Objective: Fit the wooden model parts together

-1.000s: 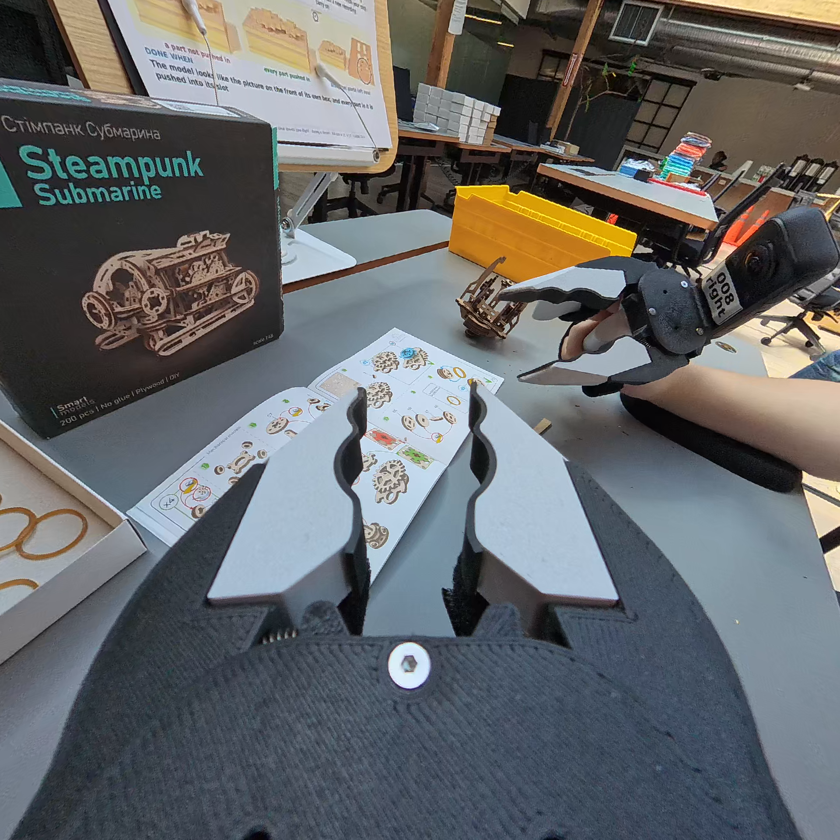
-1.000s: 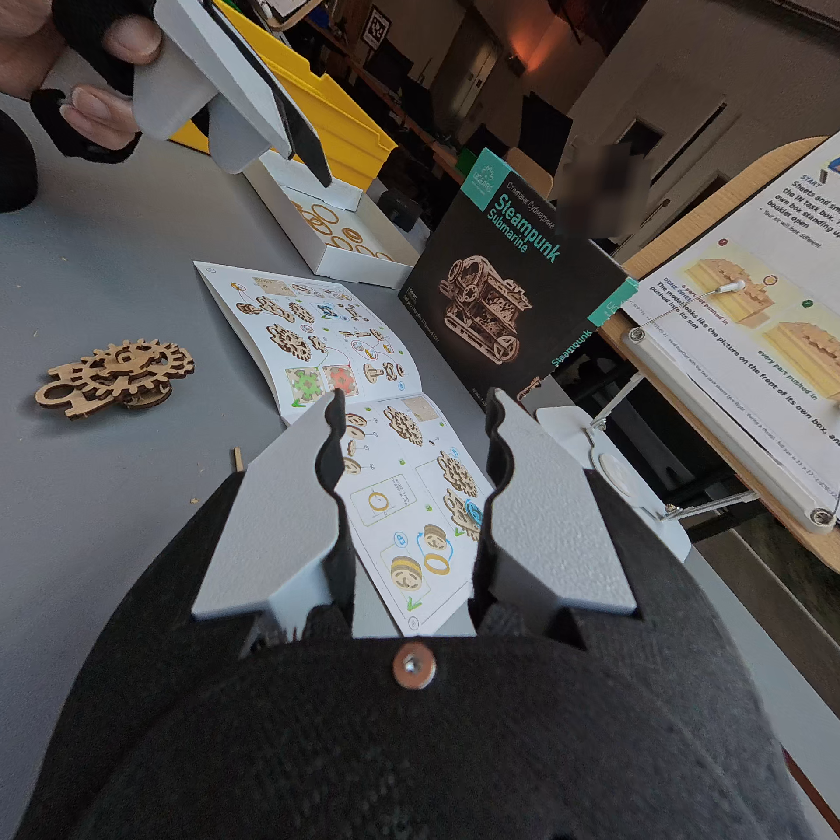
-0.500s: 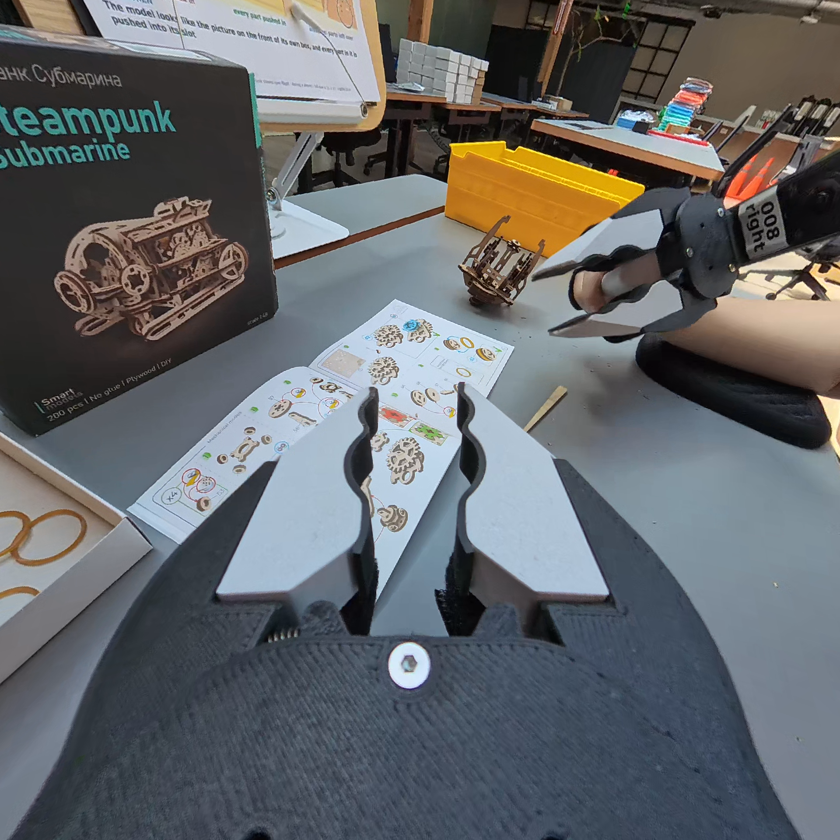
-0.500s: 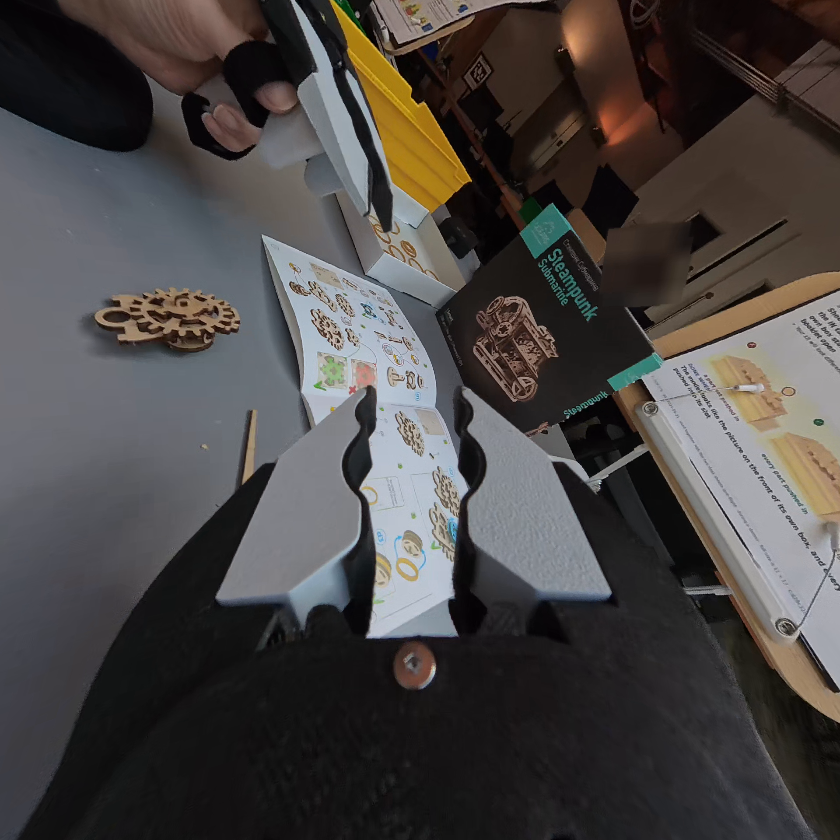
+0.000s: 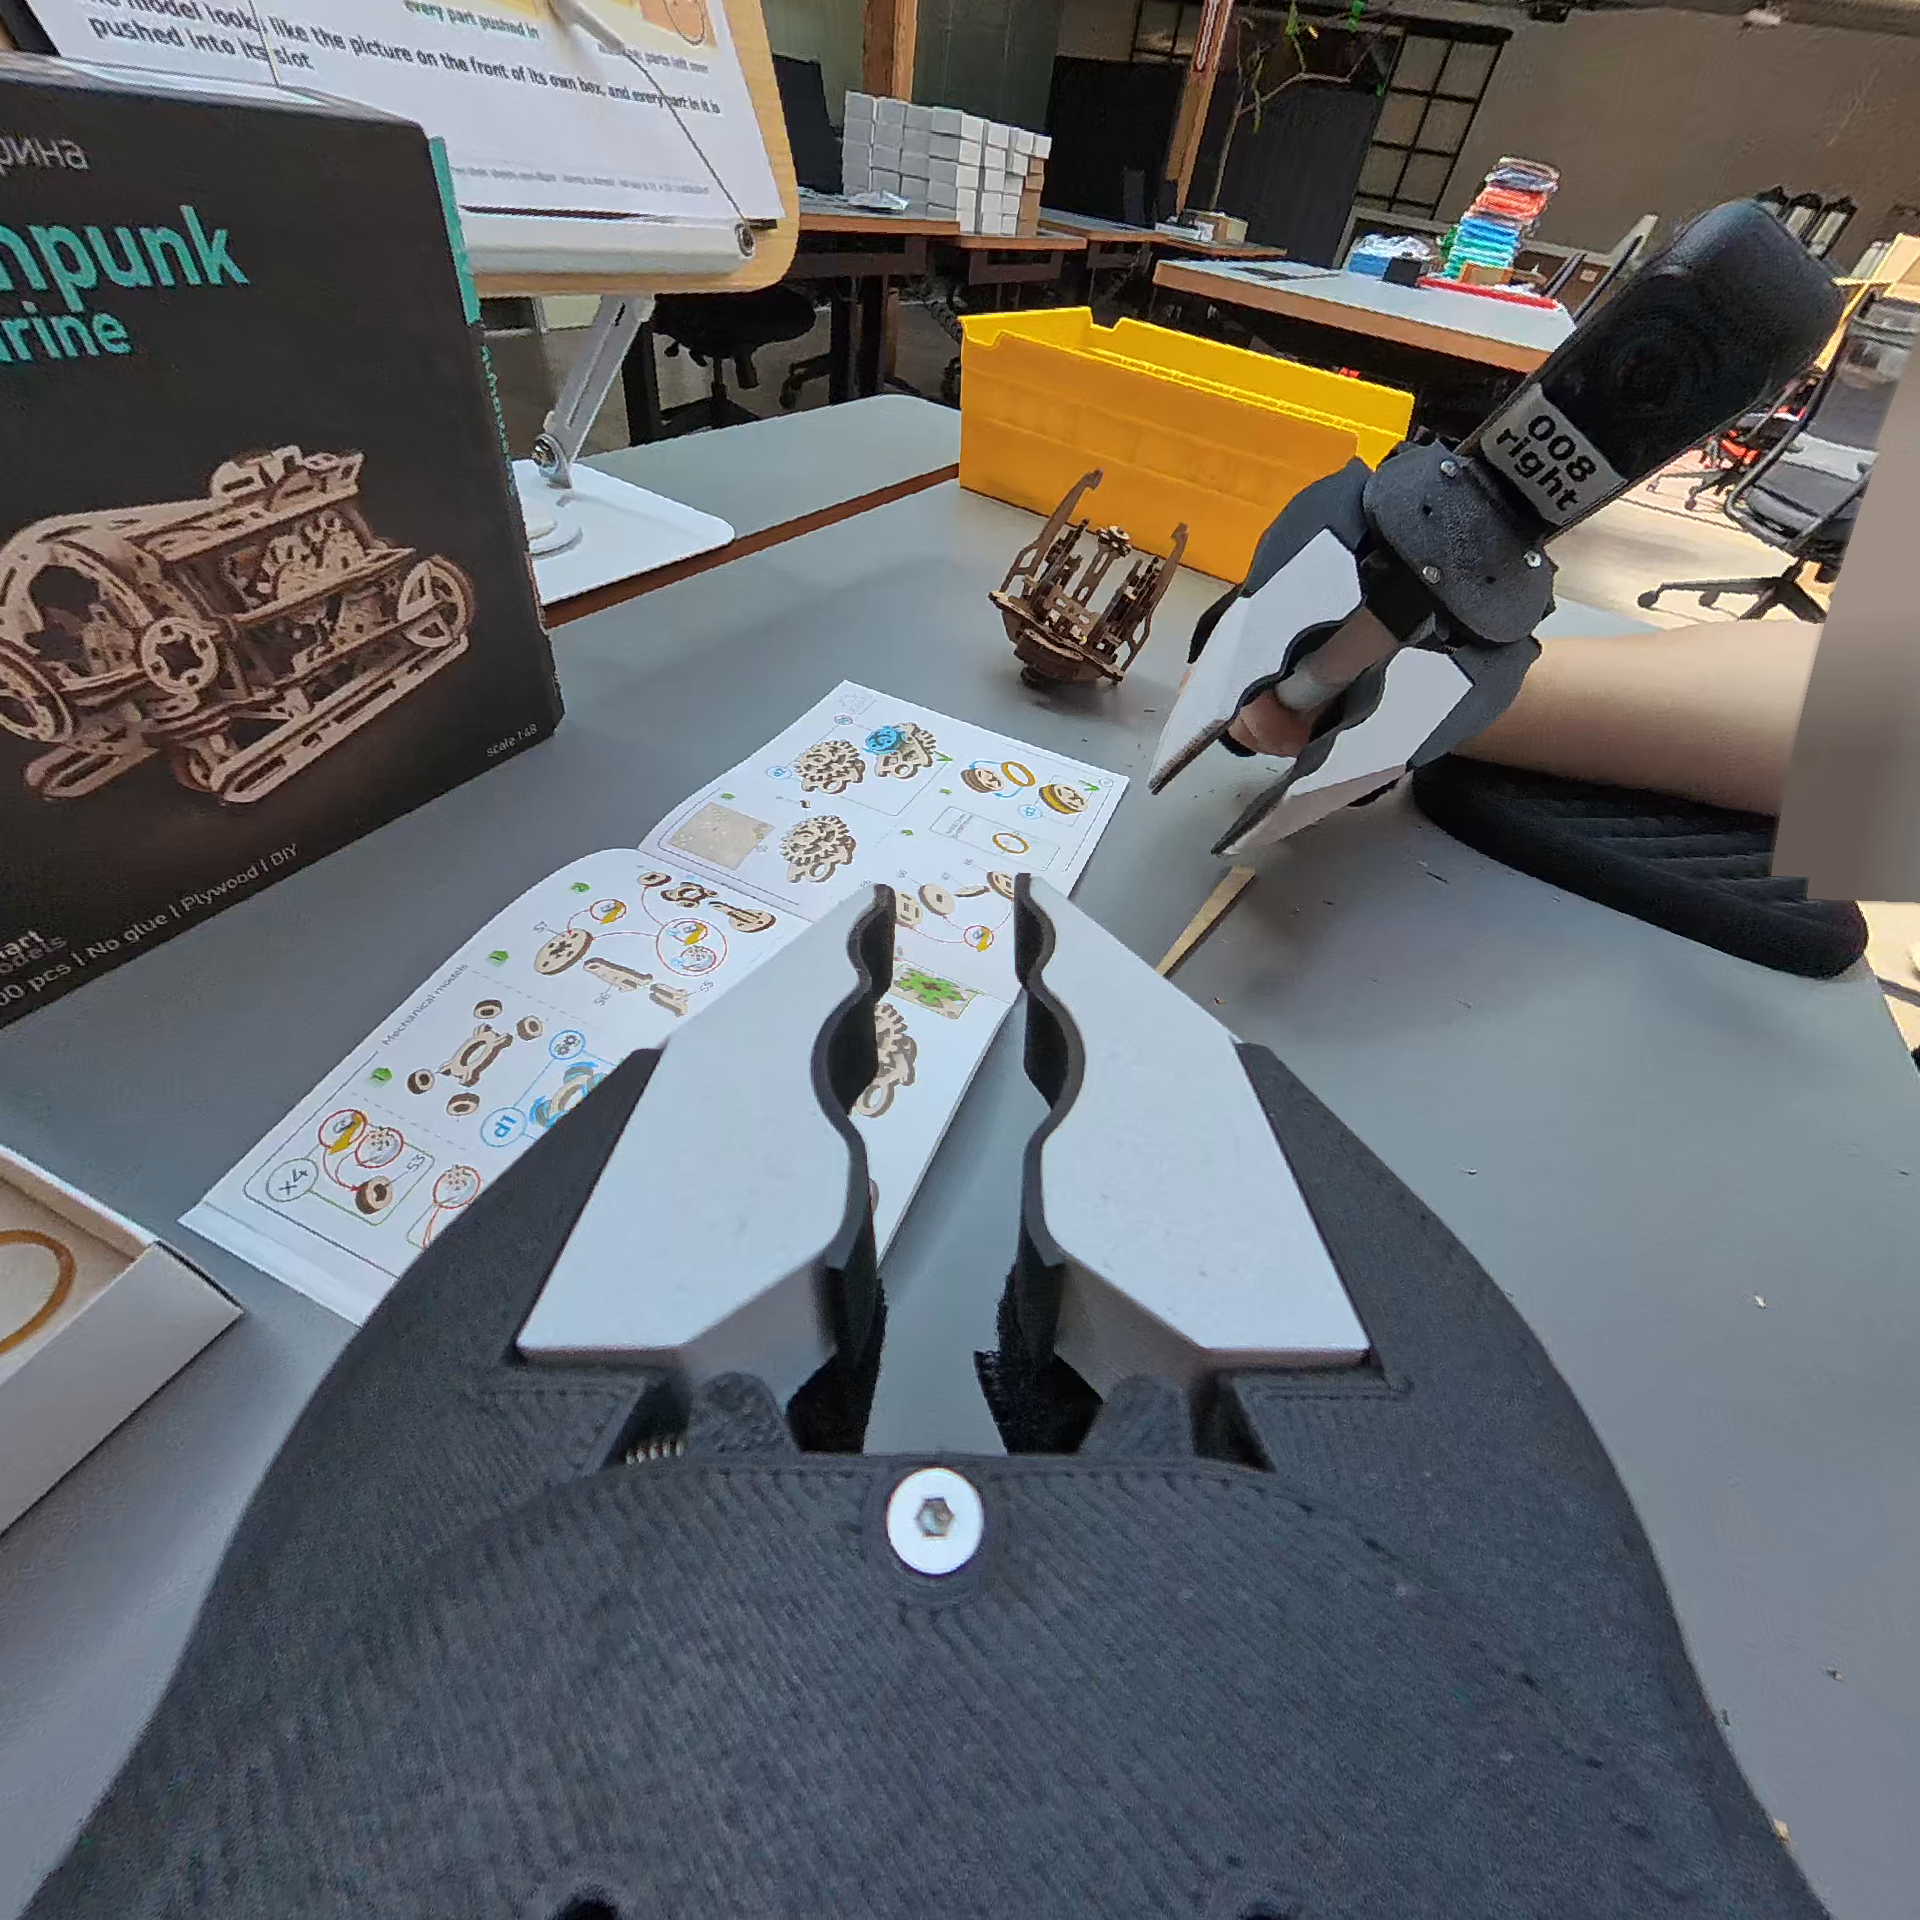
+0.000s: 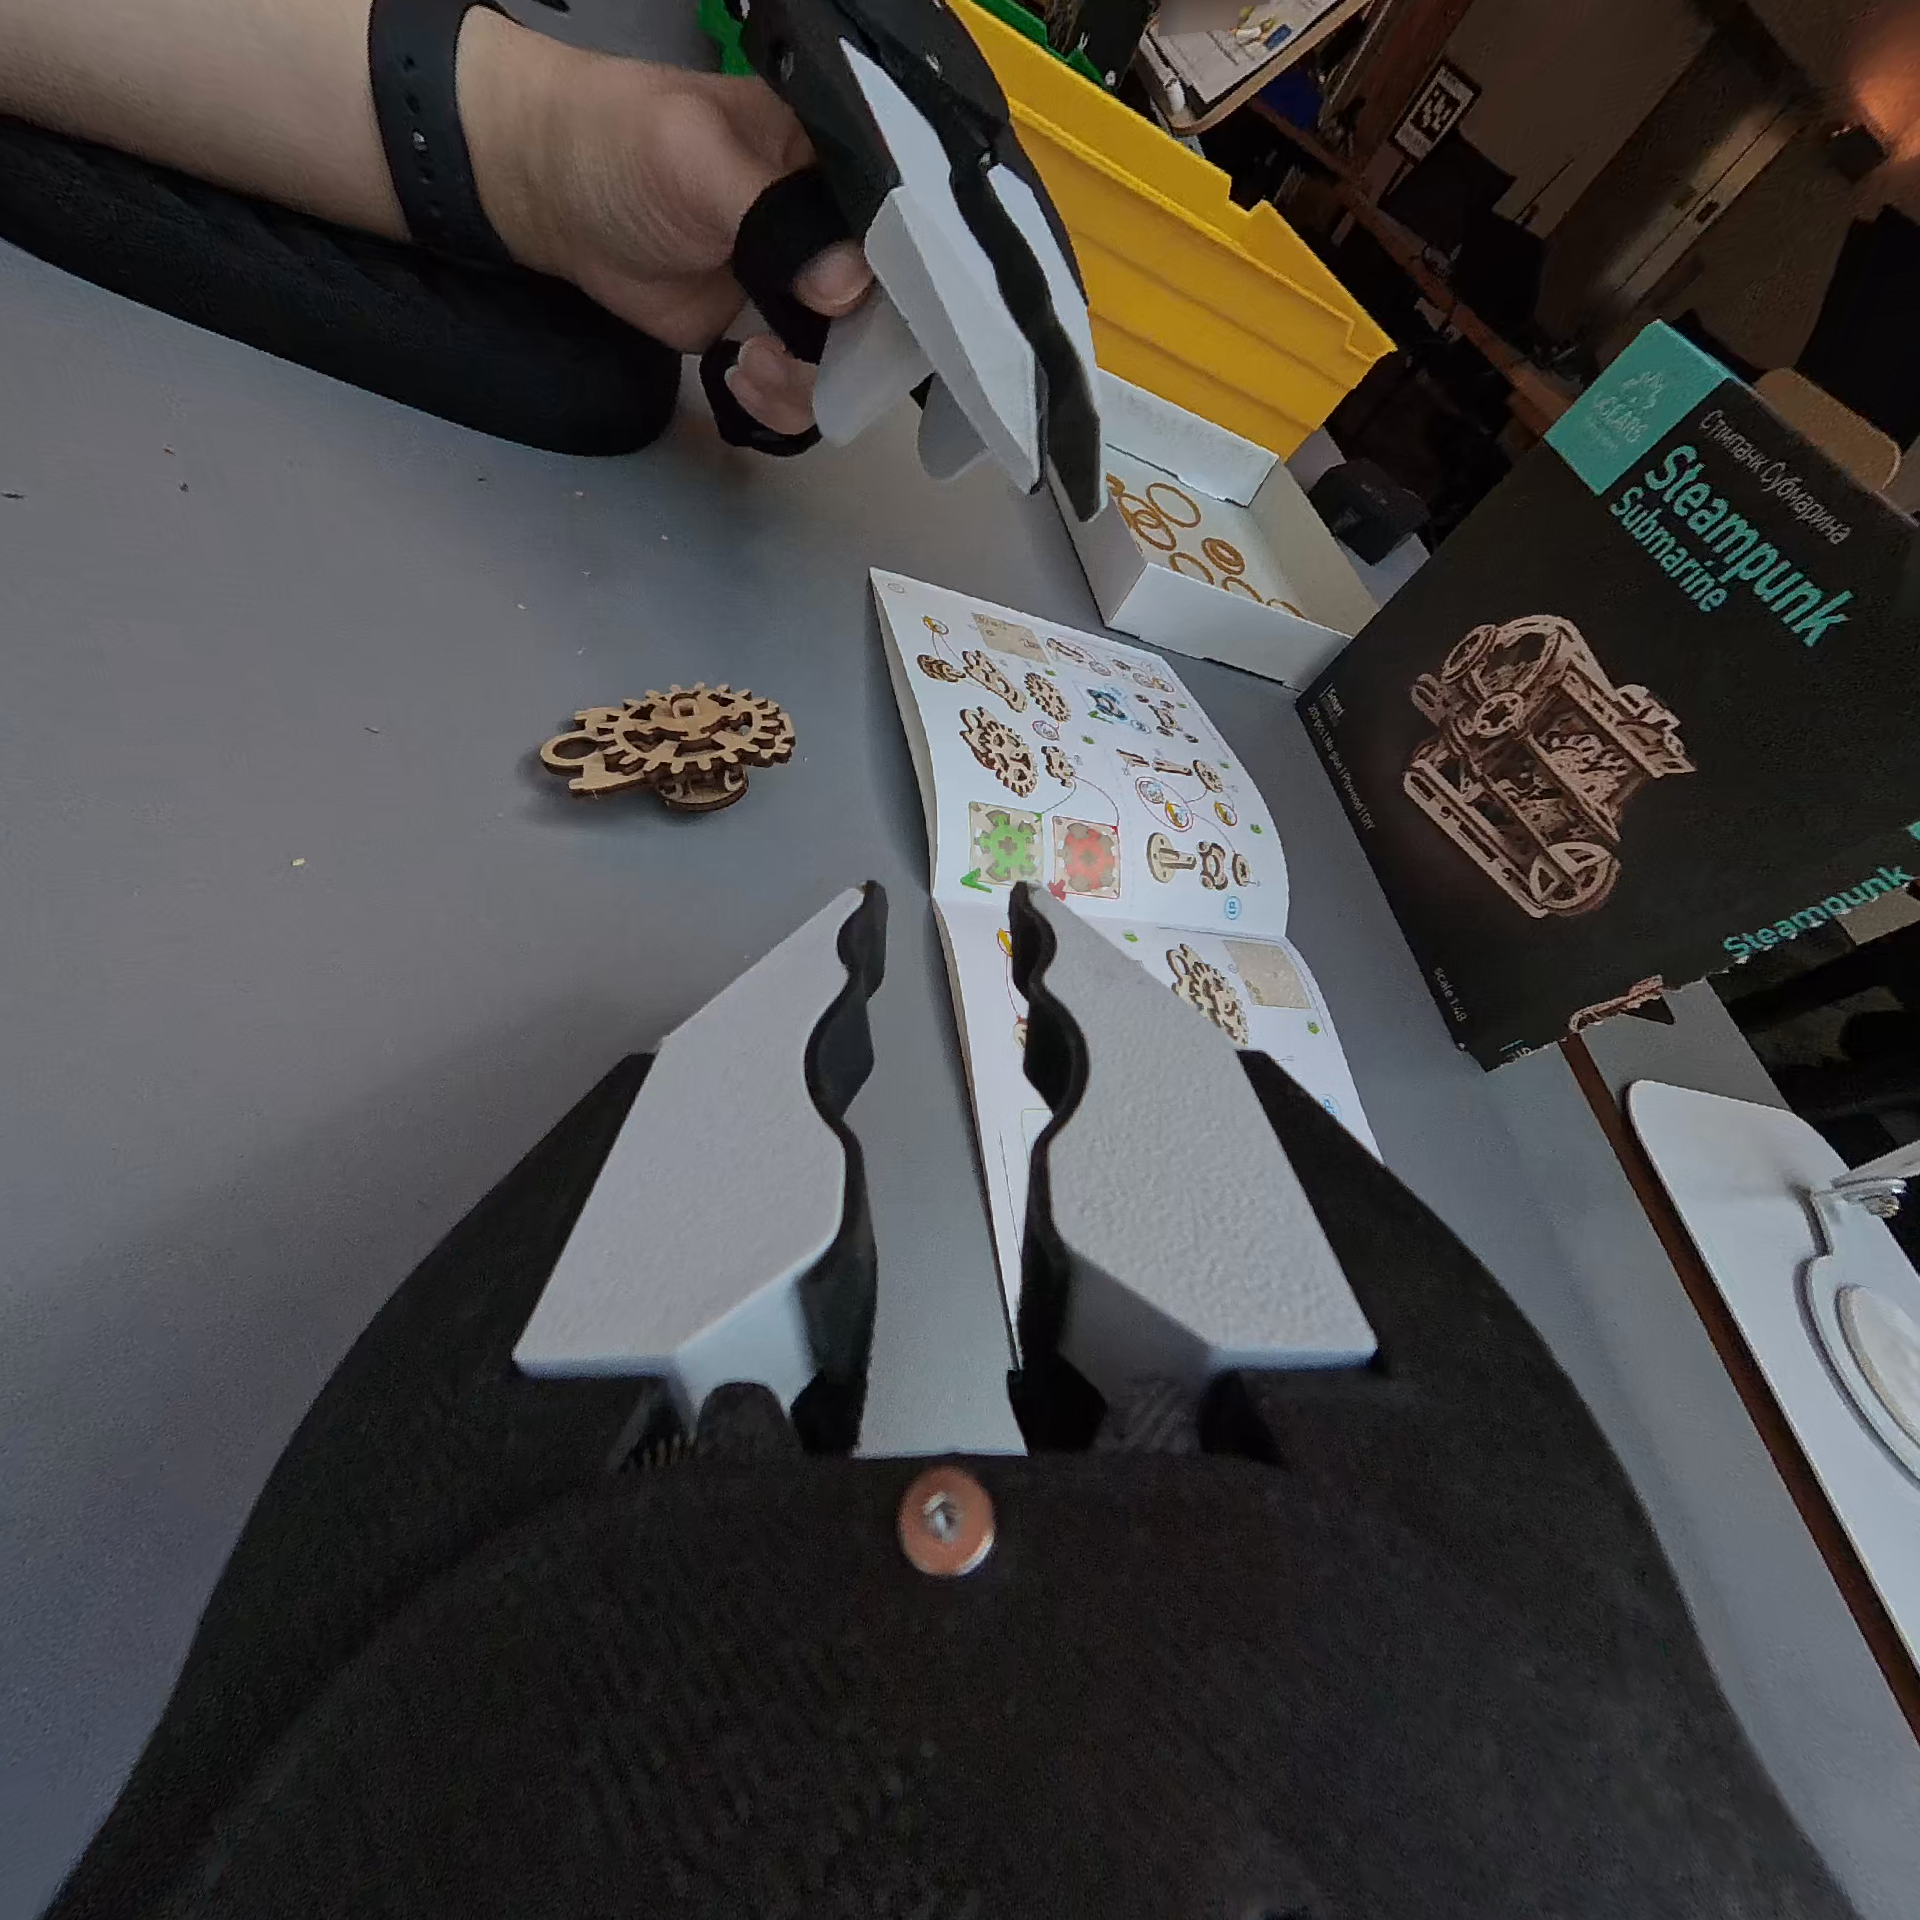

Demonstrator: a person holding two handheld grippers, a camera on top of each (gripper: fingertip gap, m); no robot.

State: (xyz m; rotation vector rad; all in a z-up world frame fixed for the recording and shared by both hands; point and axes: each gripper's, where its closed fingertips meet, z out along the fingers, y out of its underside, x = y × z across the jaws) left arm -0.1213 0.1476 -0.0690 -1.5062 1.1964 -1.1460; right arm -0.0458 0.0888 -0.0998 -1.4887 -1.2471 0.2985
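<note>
Left wrist view shows us our left gripper [image 5: 951, 904] up over the grey bench [image 5: 1558, 1195], with its two fingers [image 5: 727, 1143] apart and nothing between them. Under the fingertips lies the open booklet [image 5: 582, 997], flat on the bench. Past the booklet stands a small wooden model part [image 5: 1086, 603], a dark brown piece with thin arms that point up. It sits just in front of the yellow bin [image 5: 1153, 416]. Our right gripper [image 5: 1221, 800] hangs in the air to the right of that part, tipped down at the bench, and its fingers are apart and hold nothing. A thin wooden stick [image 5: 1205, 920] lies on the bench below it. A big black box [image 5: 239, 499] stands on the left, with a white tray [image 5: 125, 1361] of tan rings near it. In the right wrist view we see a flat wooden gear part [image 6: 670, 743] lying on the bench, left of the booklet [image 6: 1091, 810] and well apart from our right gripper [image 6: 945, 899]. Our hand [image 6: 623, 197] holds the left gripper [image 6: 1039, 468] up over the bench, near the white tray [image 6: 1174, 613]. Neither gripper touches a wooden part.
</note>
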